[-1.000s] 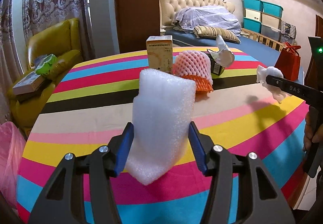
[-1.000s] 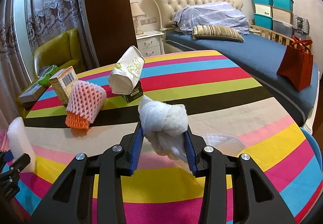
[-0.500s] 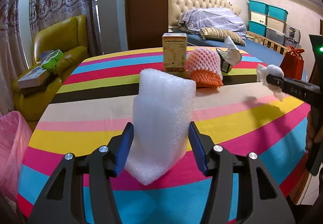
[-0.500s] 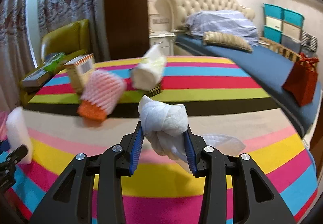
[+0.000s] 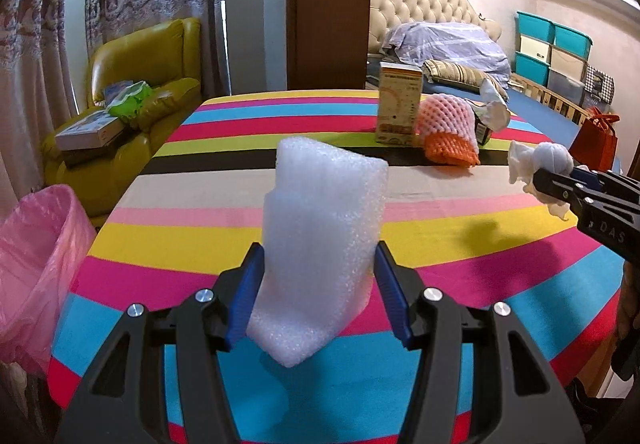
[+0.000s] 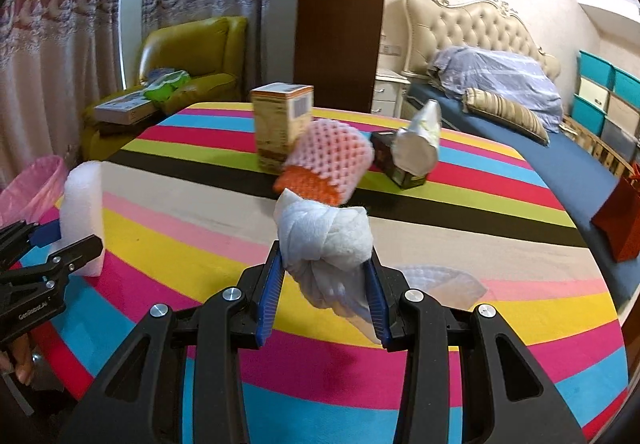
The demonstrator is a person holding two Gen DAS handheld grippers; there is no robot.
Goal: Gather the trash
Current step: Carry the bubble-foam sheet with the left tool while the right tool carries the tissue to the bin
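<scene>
Gripping a folded white foam sheet point(image 5: 320, 244), the left gripper point(image 5: 318, 296) holds it above the striped table point(image 5: 200, 236), near the pink trash bag point(image 5: 36, 256) (at the table's left edge). The right gripper point(image 6: 325, 296) is closed on a knotted white tissue point(image 6: 324, 240), also held above the table. A carton point(image 6: 282, 124), foam nets point(image 6: 328, 168) and a paper wrapper point(image 6: 416, 148) remain on the table behind.

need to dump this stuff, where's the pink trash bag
The pink trash bag stands off the striped table's left edge, below the yellow armchair; the right wrist view shows it far left too.

Pink bin bag point(image 5: 32, 264), edge-cropped
</scene>
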